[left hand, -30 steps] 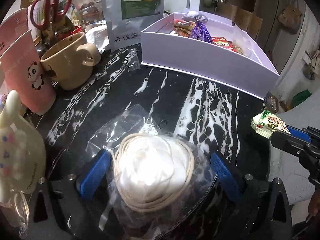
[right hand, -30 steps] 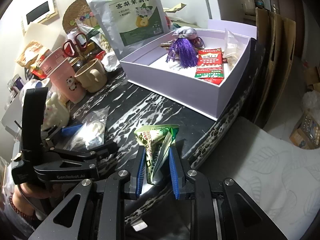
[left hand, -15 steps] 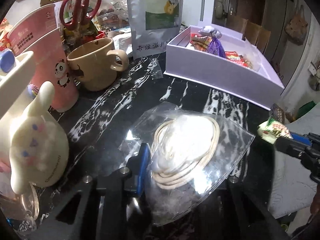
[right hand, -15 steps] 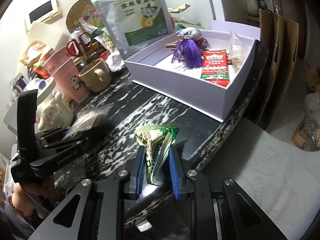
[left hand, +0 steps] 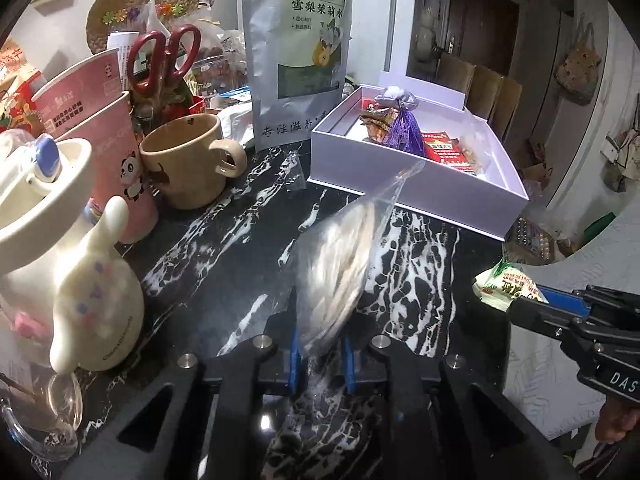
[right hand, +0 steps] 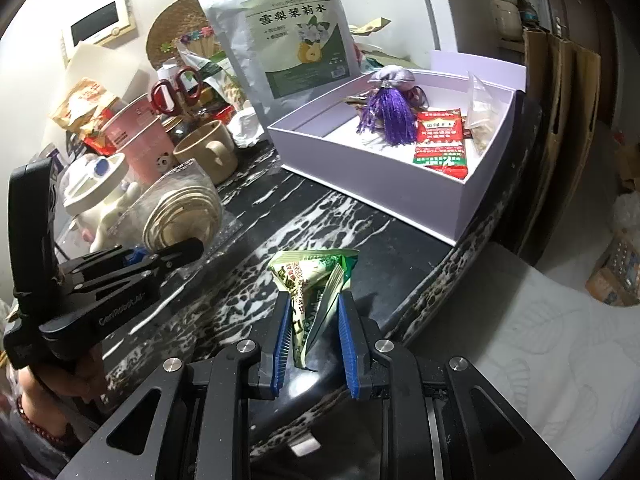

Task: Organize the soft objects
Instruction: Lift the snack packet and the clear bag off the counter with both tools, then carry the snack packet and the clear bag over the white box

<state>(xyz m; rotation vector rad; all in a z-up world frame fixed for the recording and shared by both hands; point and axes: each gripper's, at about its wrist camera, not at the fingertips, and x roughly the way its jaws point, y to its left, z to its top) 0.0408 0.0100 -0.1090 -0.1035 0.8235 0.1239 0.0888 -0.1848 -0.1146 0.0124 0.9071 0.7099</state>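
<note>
Left wrist view: we have both pickups made, left gripper (left hand: 320,354) jaws just clamped on the cord bag (left hand: 340,264), right gripper (right hand: 314,344) jaws pinching the green packet (right hand: 316,280); next, carry both ahead into the lavender box (left hand: 420,196).

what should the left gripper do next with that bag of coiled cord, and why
Probably carry it over the lavender box and release. The left gripper is shut on the clear bag of coiled cord, lifted off the black marble table, and the box already holds other soft items.
</note>
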